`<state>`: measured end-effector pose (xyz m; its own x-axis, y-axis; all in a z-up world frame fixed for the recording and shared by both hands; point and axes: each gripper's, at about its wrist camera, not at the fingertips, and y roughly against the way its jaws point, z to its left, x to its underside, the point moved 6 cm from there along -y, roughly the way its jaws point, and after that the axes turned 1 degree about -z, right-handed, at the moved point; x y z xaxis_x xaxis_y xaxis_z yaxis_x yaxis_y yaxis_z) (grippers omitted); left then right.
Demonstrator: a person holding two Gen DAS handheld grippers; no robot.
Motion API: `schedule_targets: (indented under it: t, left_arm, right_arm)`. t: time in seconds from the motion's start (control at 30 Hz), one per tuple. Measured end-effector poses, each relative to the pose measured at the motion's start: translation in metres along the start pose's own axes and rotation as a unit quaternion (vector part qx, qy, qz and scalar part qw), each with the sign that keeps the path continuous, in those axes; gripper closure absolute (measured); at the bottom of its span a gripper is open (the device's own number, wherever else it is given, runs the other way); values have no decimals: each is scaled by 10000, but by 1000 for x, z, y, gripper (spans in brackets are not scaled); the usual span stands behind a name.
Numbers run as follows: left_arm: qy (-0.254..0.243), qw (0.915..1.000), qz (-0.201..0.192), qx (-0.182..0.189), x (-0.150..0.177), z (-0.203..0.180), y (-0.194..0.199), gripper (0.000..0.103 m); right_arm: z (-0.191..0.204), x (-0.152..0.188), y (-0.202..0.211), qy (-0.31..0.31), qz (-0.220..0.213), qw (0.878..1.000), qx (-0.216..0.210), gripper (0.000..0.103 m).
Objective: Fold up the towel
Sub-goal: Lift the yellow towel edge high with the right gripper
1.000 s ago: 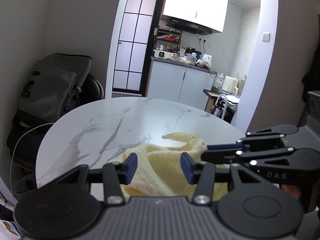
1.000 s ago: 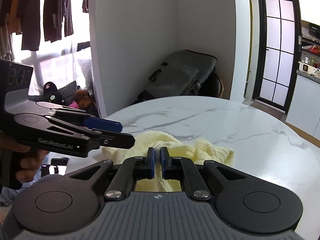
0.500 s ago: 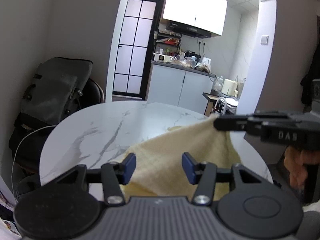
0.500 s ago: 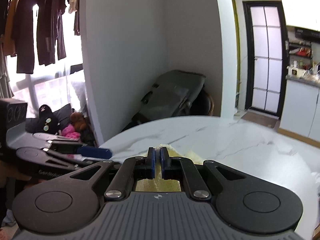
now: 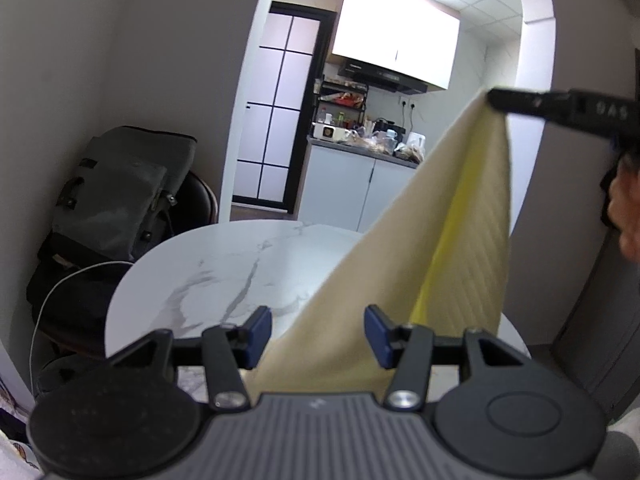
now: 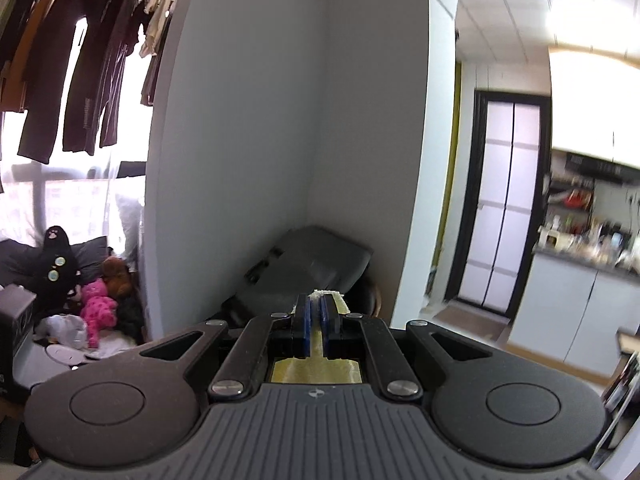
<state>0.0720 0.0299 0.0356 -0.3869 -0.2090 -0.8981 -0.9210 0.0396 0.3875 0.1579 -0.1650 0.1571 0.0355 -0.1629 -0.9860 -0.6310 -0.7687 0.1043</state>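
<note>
The pale yellow towel (image 5: 448, 232) hangs as a taut sheet above the white marble table (image 5: 224, 276). Its top corner is pinched at the upper right by my right gripper (image 5: 494, 101), which is shut on it. In the right wrist view, that gripper (image 6: 316, 312) has its blue pads together, and a strip of towel (image 6: 329, 294) pokes out past the tips. My left gripper (image 5: 317, 336) stands open low in front. The towel's lower part passes between and behind its fingers, and the pads do not press on it. The towel's bottom edge is hidden by the gripper body.
A grey backpack (image 5: 120, 188) rests on a dark chair at the table's left, with a white cable below it. A hand (image 5: 628, 216) holds the right tool. A kitchen counter (image 5: 360, 160) lies beyond the arch. Hanging clothes (image 6: 80, 72) and plush toys (image 6: 96, 300) are on the left.
My right gripper rose high with the towel corner, pulling the towel from a heap on the table into a hanging sheet. The left gripper lifted slightly and stayed open.
</note>
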Motion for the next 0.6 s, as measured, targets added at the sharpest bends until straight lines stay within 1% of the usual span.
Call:
schedule_targets:
  t: [0.33, 0.37, 0.43, 0.6]
  left_arm:
    - [6, 10000, 12, -80, -3, 8, 10, 48]
    - [4, 10000, 25, -83, -3, 8, 11, 44]
    - [-25, 10000, 32, -83, -2, 5, 11, 39]
    - [-94, 9999, 84, -20, 3, 2, 9, 39]
  right_arm:
    - [9, -46, 18, 410, -256, 9986, 227, 97]
    - [10, -50, 21, 449, -292, 9983, 242, 97]
    - [12, -59, 24, 508, -367, 9977, 274, 97]
    - [17, -75, 37, 633, -513, 9962, 319, 97]
